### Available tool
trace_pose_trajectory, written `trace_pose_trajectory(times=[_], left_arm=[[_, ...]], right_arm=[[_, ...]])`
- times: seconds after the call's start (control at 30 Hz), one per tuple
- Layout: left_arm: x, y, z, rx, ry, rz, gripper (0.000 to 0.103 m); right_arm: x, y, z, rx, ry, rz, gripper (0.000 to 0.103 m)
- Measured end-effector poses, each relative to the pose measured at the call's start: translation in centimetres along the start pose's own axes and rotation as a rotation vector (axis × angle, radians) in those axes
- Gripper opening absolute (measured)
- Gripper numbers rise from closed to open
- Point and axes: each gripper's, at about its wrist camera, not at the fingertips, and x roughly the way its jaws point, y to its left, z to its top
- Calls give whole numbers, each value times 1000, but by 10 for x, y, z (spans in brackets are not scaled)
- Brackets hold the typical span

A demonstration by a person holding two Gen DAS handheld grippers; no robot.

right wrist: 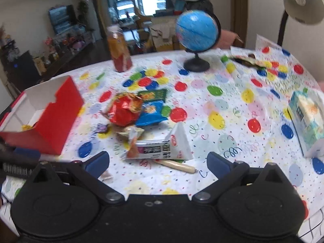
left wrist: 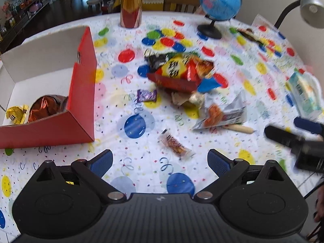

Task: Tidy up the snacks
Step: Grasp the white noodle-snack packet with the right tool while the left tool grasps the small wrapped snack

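Observation:
My left gripper (left wrist: 160,162) stands open low over the table, with a small clear snack packet (left wrist: 176,146) lying just ahead of its fingertips, untouched. A red box (left wrist: 81,93) at the left holds a brown foil snack (left wrist: 47,108) and a yellow wrapper (left wrist: 17,114). The snack pile (left wrist: 178,70) sits mid-table, with a purple candy (left wrist: 146,95) near it. My right gripper (right wrist: 158,162) is open too, right behind a silver packet (right wrist: 162,147) and a cream stick (right wrist: 176,165). Red bag (right wrist: 123,111) and blue bag (right wrist: 150,113) lie beyond.
A globe (right wrist: 196,32) and an orange bottle (right wrist: 119,50) stand at the table's far side. A tissue box (right wrist: 307,121) sits at the right edge under a desk lamp (right wrist: 301,2). The red box (right wrist: 52,121) walls off the left.

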Motion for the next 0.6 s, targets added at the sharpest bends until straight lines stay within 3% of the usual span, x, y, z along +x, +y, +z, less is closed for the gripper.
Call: trace_pose_trajectory(times=[0.27,0.4,0.6], left_arm=[[34,-4,4,-7,33,58,100],[45,-8,7,-18,48,30,100],[59,-16,7,-17,68,54,99]], right_arm=[[51,-12,18,107,83,-59,97],[73,-15,23,166,117,-53,88],[93,-18,23,223,163,-78,75]])
